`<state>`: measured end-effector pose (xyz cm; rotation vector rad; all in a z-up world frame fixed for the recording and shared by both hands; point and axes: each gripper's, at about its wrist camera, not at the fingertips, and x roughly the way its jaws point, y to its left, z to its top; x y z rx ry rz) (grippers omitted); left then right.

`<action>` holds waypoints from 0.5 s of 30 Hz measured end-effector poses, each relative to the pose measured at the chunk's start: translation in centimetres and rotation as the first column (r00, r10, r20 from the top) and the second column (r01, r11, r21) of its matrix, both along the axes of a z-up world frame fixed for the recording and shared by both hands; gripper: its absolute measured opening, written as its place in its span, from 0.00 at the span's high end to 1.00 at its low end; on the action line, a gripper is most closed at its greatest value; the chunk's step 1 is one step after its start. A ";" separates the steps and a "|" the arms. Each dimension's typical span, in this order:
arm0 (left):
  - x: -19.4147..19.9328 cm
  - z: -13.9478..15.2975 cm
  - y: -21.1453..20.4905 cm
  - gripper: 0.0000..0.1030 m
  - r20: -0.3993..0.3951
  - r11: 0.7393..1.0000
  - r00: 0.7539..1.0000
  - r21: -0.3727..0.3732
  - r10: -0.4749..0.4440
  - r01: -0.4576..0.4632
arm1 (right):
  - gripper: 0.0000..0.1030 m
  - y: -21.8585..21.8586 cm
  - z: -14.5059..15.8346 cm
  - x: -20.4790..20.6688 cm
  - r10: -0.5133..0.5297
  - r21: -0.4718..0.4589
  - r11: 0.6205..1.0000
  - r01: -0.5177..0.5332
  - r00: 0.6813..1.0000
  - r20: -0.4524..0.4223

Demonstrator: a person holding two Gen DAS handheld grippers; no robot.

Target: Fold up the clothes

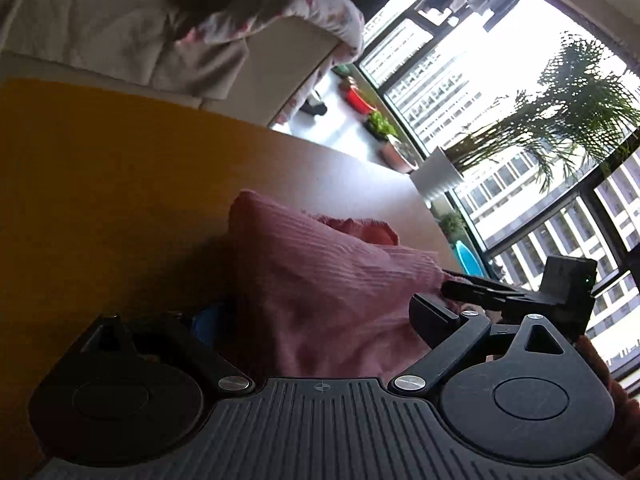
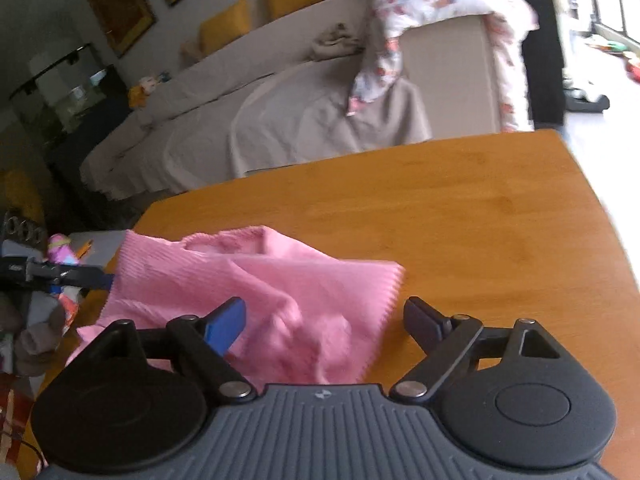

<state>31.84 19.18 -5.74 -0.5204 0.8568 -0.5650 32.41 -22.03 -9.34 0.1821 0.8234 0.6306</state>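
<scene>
Right claw (image 2: 324, 320): we had it spread wide, gripping nothing, apparently to release | left claw (image 1: 320, 312): also apart, cloth loose between | pink garment (image 2: 256, 280): lay bunched, half-folded on the bench (image 2: 460, 200), near its edge.

Garment (image 2: 256, 280) lies on table (image 2: 460, 208), sofa (image 2: 280, 112) behind, window (image 1: 500, 100) to table's right.

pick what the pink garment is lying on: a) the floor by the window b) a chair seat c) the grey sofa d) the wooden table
d, the pink garment lies bunched on the orange-brown wooden table, with the sofa behind it.
</scene>
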 end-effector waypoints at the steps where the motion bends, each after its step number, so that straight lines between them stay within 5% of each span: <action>1: 0.6 -0.1 -0.1 0.06 0.003 1.000 1.000 -0.009 -0.003 0.003 | 0.16 0.7 0.0 0.5 0.028 0.002 1.000 -0.028 1.000 0.000; 4: 1.8 -0.5 -0.7 0.15 0.019 0.999 0.999 -0.036 -0.030 0.031 | 0.23 2.7 0.1 2.0 0.093 0.008 0.996 -0.093 0.996 -0.010; 5: 2.1 -0.7 -1.0 0.20 0.021 0.999 0.999 -0.035 -0.038 0.038 | 0.33 3.3 0.1 2.5 0.112 0.011 0.994 -0.112 0.994 -0.016; 6: 2.6 -0.9 -1.3 0.33 0.022 0.998 0.999 -0.032 -0.044 0.045 | 0.43 3.9 0.1 2.9 0.131 0.015 0.991 -0.130 0.991 -0.023; 7: 3.0 -1.0 -1.4 0.49 0.020 0.999 0.999 -0.024 -0.047 0.048 | 0.62 4.5 0.1 3.4 0.149 0.019 0.989 -0.149 0.988 -0.029; 8: 3.5 -1.2 -1.4 0.56 0.015 0.999 0.999 -0.020 -0.049 0.049 | 0.72 5.1 0.1 3.9 0.168 0.022 0.986 -0.167 0.985 -0.036; 10: 4.3 -1.6 -1.3 0.69 0.003 0.998 0.999 -0.022 -0.051 0.051 | 0.77 6.1 0.3 4.5 0.202 -0.007 0.979 -0.202 0.979 -0.026; 15: 5.5 -0.2 -1.1 0.74 0.032 0.999 0.998 0.009 -0.048 0.048 | 0.82 6.2 2.4 4.9 0.184 -0.030 0.983 -0.183 0.983 0.022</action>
